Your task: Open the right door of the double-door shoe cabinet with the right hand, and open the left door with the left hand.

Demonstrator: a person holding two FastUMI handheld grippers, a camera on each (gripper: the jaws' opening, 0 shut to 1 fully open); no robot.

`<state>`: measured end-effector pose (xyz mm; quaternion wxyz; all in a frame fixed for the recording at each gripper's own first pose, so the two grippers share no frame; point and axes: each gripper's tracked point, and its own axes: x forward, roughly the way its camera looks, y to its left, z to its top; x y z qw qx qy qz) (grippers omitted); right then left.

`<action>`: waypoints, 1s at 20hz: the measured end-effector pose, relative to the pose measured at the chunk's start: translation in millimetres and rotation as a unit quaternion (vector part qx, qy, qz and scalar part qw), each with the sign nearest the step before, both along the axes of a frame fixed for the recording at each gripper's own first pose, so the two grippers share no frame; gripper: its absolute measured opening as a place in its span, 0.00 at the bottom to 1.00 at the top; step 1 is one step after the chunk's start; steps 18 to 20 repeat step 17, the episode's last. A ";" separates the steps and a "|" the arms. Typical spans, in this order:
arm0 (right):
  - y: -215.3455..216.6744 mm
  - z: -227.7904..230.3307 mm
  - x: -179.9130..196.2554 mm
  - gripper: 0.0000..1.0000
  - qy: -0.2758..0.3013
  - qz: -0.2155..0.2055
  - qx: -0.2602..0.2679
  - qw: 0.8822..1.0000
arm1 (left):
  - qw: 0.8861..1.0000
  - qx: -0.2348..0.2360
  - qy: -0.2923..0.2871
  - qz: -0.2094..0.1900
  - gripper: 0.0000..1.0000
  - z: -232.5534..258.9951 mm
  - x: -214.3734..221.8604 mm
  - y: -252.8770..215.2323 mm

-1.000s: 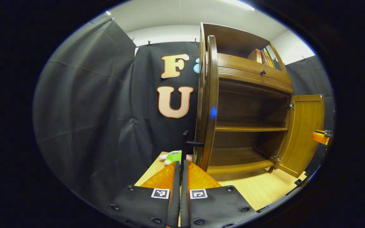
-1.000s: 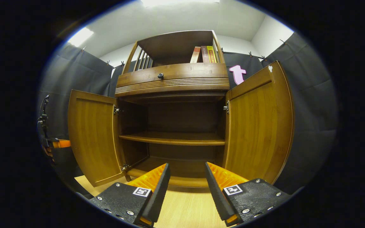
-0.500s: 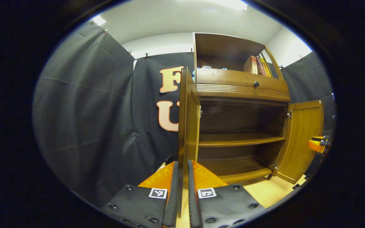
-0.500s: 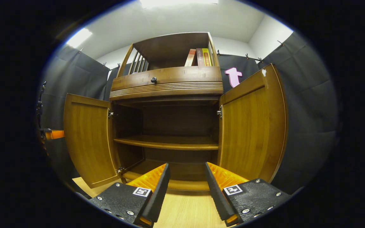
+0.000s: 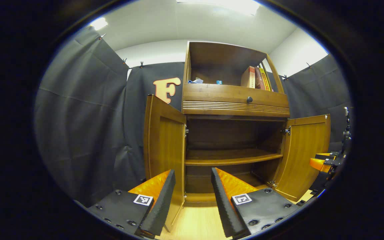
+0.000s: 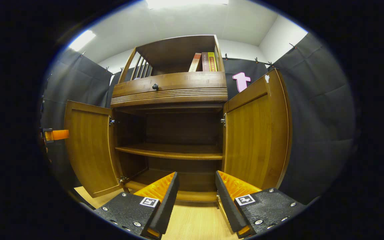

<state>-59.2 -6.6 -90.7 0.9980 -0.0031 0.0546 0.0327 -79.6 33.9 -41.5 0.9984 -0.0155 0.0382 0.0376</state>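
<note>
The wooden shoe cabinet [image 5: 233,103] [image 6: 170,90] stands with both doors swung wide. In the left gripper view the left door [image 5: 163,150] is just beyond my left gripper [image 5: 192,181], which is open and holds nothing. The right door [image 5: 303,153] hangs open farther right, with the right gripper's fingers [image 5: 320,162] at the edge beside it. In the right gripper view my right gripper [image 6: 195,185] is open and empty in front of the lower shelves, the right door [image 6: 257,133] close on its right, the left door [image 6: 87,146] across.
Two bare shelves [image 6: 170,152] show inside. A drawer with a dark knob [image 5: 249,99] sits above them, and books [image 5: 257,78] stand on the top shelf. Light wooden floor [image 6: 195,223] lies under both grippers. Black cloth walls surround the cabinet.
My left gripper let go of the left door's handle, opened and swung round to face the cabinet front. The right gripper stayed open and shifted slightly right.
</note>
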 end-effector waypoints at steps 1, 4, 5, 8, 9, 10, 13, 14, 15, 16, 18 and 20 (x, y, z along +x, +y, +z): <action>-3.2 1.3 0.6 0.80 -0.001 -0.002 0.000 1.000 | 1.000 -0.004 0.000 -0.006 0.75 0.3 5.0 -5.1; -12.4 7.5 0.7 0.80 -0.007 -0.012 0.000 1.000 | 1.000 -0.008 0.007 -0.008 0.94 -4.7 16.9 -10.3; -15.4 9.4 1.2 0.80 -0.010 -0.015 -0.001 1.000 | 1.000 -0.007 0.007 -0.009 0.94 -4.8 20.8 -12.0; -20.3 11.4 3.7 0.80 -0.013 -0.020 -0.005 1.000 | 1.000 -0.003 0.005 -0.011 0.94 -4.4 30.5 -16.6; -21.1 11.0 5.1 0.80 -0.012 -0.020 -0.005 1.000 | 1.000 -0.004 0.004 -0.012 0.94 -3.4 33.8 -17.8; -21.7 10.8 6.7 0.69 -0.012 -0.020 -0.006 1.000 | 1.000 -0.004 0.003 -0.014 0.94 -2.5 37.3 -18.9; -22.2 9.8 11.3 0.80 -0.011 -0.020 -0.005 1.000 | 1.000 0.001 -0.001 -0.012 0.94 -2.2 43.3 -19.9; -22.1 8.9 12.3 0.80 -0.011 -0.020 -0.004 1.000 | 1.000 0.003 -0.001 -0.012 0.94 -2.1 45.8 -20.0; -21.8 7.8 13.7 0.80 -0.010 -0.020 -0.005 1.000 | 1.000 0.003 0.000 -0.013 0.94 -3.4 46.8 -21.0; -21.8 7.3 15.2 0.80 -0.010 -0.020 -0.006 1.000 | 1.000 0.003 0.001 -0.014 0.94 -3.7 47.8 -21.9; -20.9 6.1 15.8 0.80 -0.009 -0.019 -0.006 1.000 | 1.000 0.003 0.002 -0.016 0.94 -4.9 48.8 -22.4; -20.9 6.1 15.8 0.80 -0.009 -0.019 -0.006 1.000 | 1.000 0.003 0.002 -0.016 0.94 -4.9 48.8 -22.4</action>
